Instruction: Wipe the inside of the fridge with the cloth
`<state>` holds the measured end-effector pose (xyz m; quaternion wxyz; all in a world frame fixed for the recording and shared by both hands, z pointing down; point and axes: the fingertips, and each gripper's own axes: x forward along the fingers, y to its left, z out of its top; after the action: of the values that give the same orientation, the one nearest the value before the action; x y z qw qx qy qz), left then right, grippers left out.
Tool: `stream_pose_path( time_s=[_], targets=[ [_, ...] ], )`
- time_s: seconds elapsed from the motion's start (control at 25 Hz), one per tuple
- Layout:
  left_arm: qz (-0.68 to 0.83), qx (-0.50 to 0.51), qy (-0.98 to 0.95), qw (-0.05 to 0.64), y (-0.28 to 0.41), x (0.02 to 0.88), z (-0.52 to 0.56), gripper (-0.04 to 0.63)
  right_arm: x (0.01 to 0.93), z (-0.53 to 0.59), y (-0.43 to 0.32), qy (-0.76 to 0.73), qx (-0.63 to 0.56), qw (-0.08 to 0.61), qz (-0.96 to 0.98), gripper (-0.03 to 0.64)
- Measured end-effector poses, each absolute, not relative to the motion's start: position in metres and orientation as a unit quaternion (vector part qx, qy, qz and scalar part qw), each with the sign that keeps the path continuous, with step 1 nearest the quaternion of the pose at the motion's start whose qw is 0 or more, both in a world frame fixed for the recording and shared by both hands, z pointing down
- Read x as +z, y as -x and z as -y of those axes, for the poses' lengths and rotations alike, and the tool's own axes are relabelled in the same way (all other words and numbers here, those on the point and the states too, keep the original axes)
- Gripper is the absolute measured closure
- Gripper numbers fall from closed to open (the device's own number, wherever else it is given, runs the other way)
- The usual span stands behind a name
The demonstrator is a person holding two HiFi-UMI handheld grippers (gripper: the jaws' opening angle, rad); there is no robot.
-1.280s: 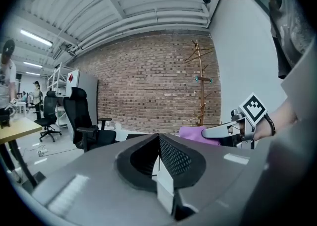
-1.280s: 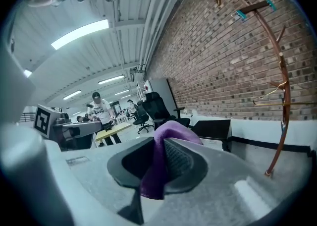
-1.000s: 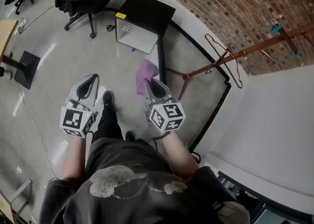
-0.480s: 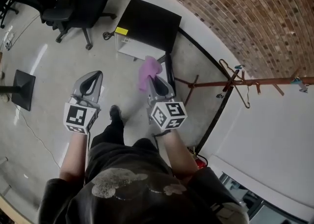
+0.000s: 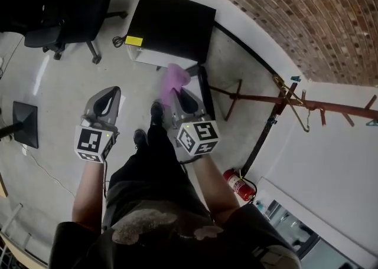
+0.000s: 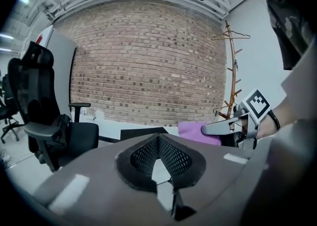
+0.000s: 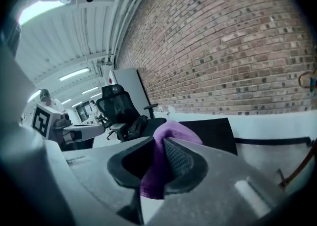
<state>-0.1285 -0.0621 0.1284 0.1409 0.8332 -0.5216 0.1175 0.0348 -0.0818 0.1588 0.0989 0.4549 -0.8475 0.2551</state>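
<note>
Fridge (image 5: 171,26) nearer than half-second ago; person stepping toward it, both grippers carried forward. Right gripper (image 5: 179,94) clenched on cloth (image 5: 173,78), purple wad bulging past tips; grip deep, presumably so cloth survives walk and wiping. Left gripper (image 5: 110,93) closed, pads meeting, nothing between; likely kept free for door. Fridge ahead of right gripper, beyond cloth, not touching. Door state not discernible from above. Judgement: approach stage, wiping not begun. Chair (image 5: 65,2) ahead-left of left gripper, well apart.
</note>
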Motion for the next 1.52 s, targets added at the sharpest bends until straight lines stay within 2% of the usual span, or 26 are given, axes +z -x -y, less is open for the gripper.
stream_pose_path(
  time_s=[0.12,0.52,1.04,1.52],
  targets=[
    [0.516,0.125,-0.836,0.138,0.125,0.144,0.086,0.577,0.189,0.1,-0.033,-0.455,0.289,0.084,0.838,0.565],
    [0.531,0.129,-0.826,0.134,0.134,0.237,0.172,0.577,0.296,0.159,-0.02,-0.423,0.293,0.108,0.851,0.566],
    [0.507,0.126,-0.843,0.125,0.149,0.411,0.192,0.577,0.472,0.177,0.001,-0.426,0.314,0.129,0.839,0.565],
    [0.503,0.086,-0.855,0.088,0.166,0.511,0.21,0.577,0.546,0.227,0.036,-0.402,0.248,0.061,0.879,0.565]
  ],
)
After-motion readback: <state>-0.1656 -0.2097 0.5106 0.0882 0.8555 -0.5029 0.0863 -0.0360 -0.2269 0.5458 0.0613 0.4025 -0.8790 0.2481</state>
